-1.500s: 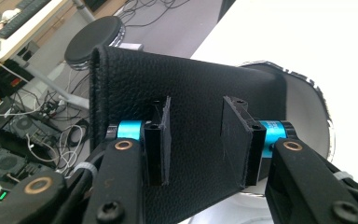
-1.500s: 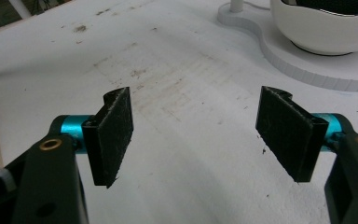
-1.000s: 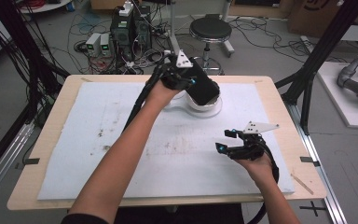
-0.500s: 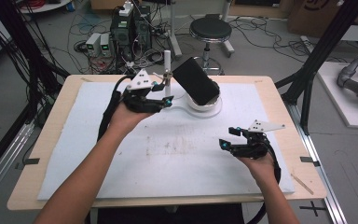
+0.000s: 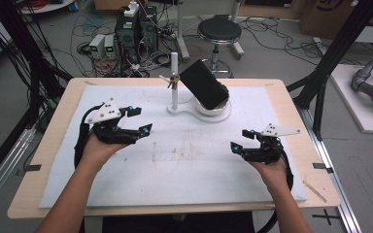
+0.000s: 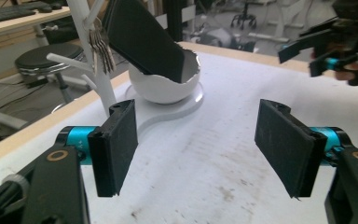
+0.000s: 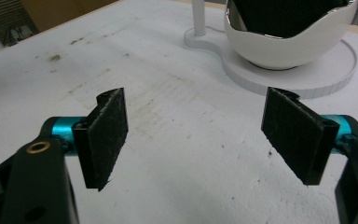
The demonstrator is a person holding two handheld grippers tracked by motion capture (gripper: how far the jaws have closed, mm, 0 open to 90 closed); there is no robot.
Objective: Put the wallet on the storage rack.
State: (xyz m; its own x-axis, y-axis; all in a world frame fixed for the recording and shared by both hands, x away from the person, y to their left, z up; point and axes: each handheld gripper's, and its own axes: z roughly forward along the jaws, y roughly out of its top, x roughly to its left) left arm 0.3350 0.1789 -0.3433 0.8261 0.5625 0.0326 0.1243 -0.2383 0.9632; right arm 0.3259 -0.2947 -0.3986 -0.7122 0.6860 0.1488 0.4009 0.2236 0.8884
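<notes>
A black flat case (image 5: pixel 203 83) (image 6: pixel 142 37) leans tilted in a white bowl (image 5: pixel 217 110) (image 6: pixel 168 86) (image 7: pixel 289 46) on a white stand with an upright post (image 5: pixel 174 80) (image 6: pixel 93 56); keys (image 6: pixel 100 44) hang from the post. My left gripper (image 5: pixel 140 121) (image 6: pixel 200 144) hovers over the mat left of the stand; its jaws have just been opening and nothing is between them. On the right side of the mat my right gripper (image 5: pixel 241 141) (image 7: pixel 200 135) is open and holds nothing; its jaws have also just been opening.
A white mat (image 5: pixel 184 160) covers the wooden table (image 5: pixel 43 145). Behind the table stand a black stool (image 5: pixel 218 30), electronics boxes (image 5: pixel 136 29) and many floor cables. Black frame posts (image 5: pixel 330 68) rise at the right.
My left hand has drawn back from the black case at the bowl, moving left and down toward the mat, and its jaws have widened. The case stays leaning in the bowl. The right hand has kept still.
</notes>
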